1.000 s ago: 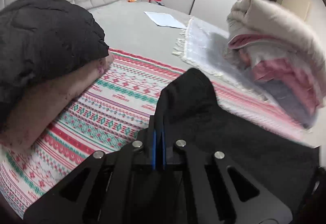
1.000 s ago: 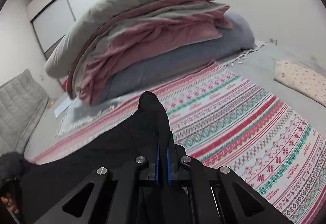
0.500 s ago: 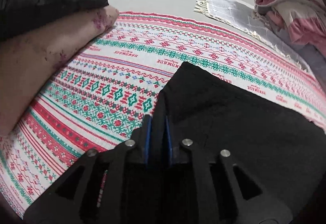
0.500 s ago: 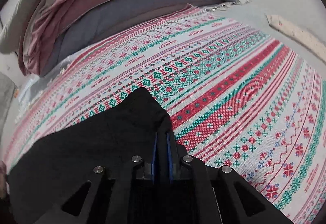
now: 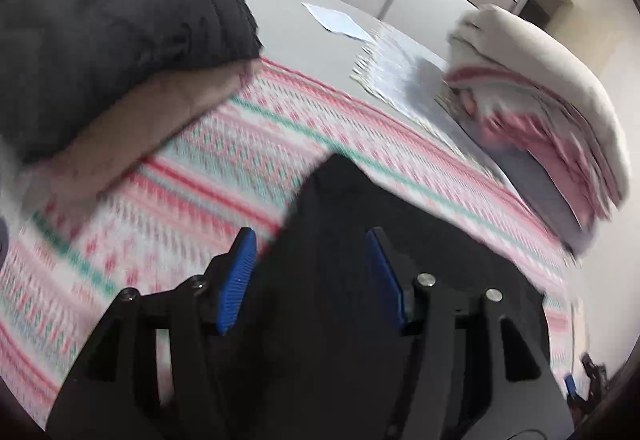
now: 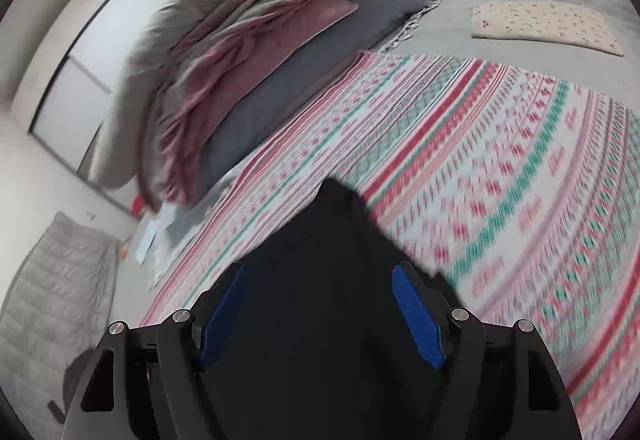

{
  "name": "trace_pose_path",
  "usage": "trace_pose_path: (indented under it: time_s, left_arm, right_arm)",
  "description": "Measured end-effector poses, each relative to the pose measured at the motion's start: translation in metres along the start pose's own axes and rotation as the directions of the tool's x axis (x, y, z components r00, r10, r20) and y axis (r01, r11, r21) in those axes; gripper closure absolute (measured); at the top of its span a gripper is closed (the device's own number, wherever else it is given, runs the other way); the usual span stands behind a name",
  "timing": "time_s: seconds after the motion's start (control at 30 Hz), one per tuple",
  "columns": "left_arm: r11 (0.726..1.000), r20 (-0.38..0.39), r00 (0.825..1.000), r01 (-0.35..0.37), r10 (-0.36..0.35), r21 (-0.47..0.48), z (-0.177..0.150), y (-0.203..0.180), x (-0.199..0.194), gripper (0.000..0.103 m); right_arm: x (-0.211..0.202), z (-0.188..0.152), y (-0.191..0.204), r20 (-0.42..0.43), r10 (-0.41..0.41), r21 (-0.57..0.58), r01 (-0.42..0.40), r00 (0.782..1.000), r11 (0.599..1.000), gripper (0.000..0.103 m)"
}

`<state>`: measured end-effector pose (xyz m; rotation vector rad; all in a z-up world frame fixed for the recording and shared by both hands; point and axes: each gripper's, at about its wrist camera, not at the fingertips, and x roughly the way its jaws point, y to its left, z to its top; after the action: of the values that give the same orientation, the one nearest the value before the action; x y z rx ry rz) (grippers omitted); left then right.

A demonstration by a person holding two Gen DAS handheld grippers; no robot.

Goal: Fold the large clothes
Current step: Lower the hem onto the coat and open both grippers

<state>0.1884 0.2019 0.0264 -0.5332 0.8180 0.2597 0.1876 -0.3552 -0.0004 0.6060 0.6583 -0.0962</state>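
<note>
Both tools have just been opened, and the black garment (image 5: 360,224), pinched a second ago, is now let go. On the left, the left tool (image 5: 310,276) is spread, the cloth between its blue pads but not pressed. On the right, the right tool (image 6: 320,308) is likewise spread over the garment, which lies on the striped blanket (image 6: 500,160). Released corners could spring back or slide, so the fold may be loosened if the tools are dragged away carelessly.
</note>
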Motion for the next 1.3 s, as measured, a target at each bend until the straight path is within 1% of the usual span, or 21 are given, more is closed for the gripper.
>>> trace_pose_path:
  time_s: [0.07,0.17,0.23,0.33,0.4,0.43,0.5,0.6,0.73,0.83,0.9,1.0,1.1,1.17,1.3]
  left_arm:
    - [1.000,-0.011,1.000,0.015,-0.015,0.026,-0.031,-0.004,-0.023,0.045]
    - [0.999,-0.034,0.999,0.013,-0.011,0.051,-0.068,-0.004,-0.040,0.045]
    - [0.997,-0.032,0.999,-0.011,0.014,0.071,-0.084,0.001,-0.043,0.045]
    - [0.992,-0.033,0.996,-0.074,0.078,0.107,-0.103,0.011,-0.039,0.045]
    - [0.988,-0.052,0.994,-0.085,0.092,0.125,-0.111,0.020,-0.035,0.045]
    - [0.987,-0.058,0.994,-0.089,0.097,0.131,-0.114,0.025,-0.036,0.045]
    - [0.986,-0.050,0.993,-0.102,0.109,0.134,-0.118,0.034,-0.040,0.045]
    - [0.985,-0.058,0.992,-0.103,0.112,0.138,-0.122,0.042,-0.042,0.045]
    - [0.981,-0.079,0.989,-0.110,0.124,0.162,-0.131,0.046,-0.039,0.045]
    - [0.964,-0.094,0.981,-0.145,0.170,0.223,-0.138,0.041,-0.026,0.045]
    - [0.955,-0.084,0.979,-0.161,0.187,0.249,-0.141,0.038,-0.021,0.043]
    - [0.947,-0.093,0.974,-0.173,0.204,0.271,-0.145,0.037,-0.014,0.043]
    - [0.952,-0.107,0.974,-0.170,0.202,0.253,-0.143,0.041,-0.009,0.039]
    - [0.961,-0.130,0.973,-0.155,0.189,0.230,-0.142,0.047,-0.004,0.039]
    - [0.963,-0.135,0.974,-0.150,0.183,0.224,-0.141,0.047,-0.007,0.038]
  right_arm:
    - [-0.014,-0.027,0.005,-0.039,-0.002,-0.065,-0.001,0.999,0.998,0.027]
    - [-0.029,-0.065,0.006,-0.079,0.011,-0.120,-0.020,0.997,0.993,0.027]
    - [-0.036,-0.083,0.003,-0.083,-0.011,-0.148,-0.002,0.997,0.989,0.027]
    - [-0.045,-0.105,-0.006,-0.110,-0.023,-0.177,0.003,0.994,0.984,0.027]
    - [-0.049,-0.111,-0.009,-0.112,-0.051,-0.232,0.024,0.992,0.973,0.027]
    - [-0.054,-0.116,-0.009,-0.102,-0.079,-0.275,0.048,0.992,0.960,0.027]
    - [-0.061,-0.120,-0.012,-0.089,-0.088,-0.300,0.058,0.992,0.952,0.027]
    - [-0.063,-0.122,-0.025,-0.118,-0.067,-0.267,0.034,0.991,0.963,0.027]
    - [-0.058,-0.124,-0.029,-0.123,-0.109,-0.277,0.072,0.986,0.958,0.027]
    - [-0.048,-0.125,-0.030,-0.135,-0.148,-0.296,0.103,0.980,0.950,0.027]
    - [-0.041,-0.126,-0.032,-0.144,-0.169,-0.306,0.119,0.975,0.945,0.027]
    - [-0.030,-0.126,-0.037,-0.163,-0.176,-0.308,0.119,0.971,0.944,0.027]
    - [-0.018,-0.126,-0.043,-0.193,-0.179,-0.308,0.114,0.965,0.945,0.026]
    - [-0.014,-0.126,-0.045,-0.200,-0.178,-0.303,0.112,0.963,0.946,0.026]
    - [-0.014,-0.126,-0.045,-0.194,-0.177,-0.287,0.117,0.965,0.951,0.026]
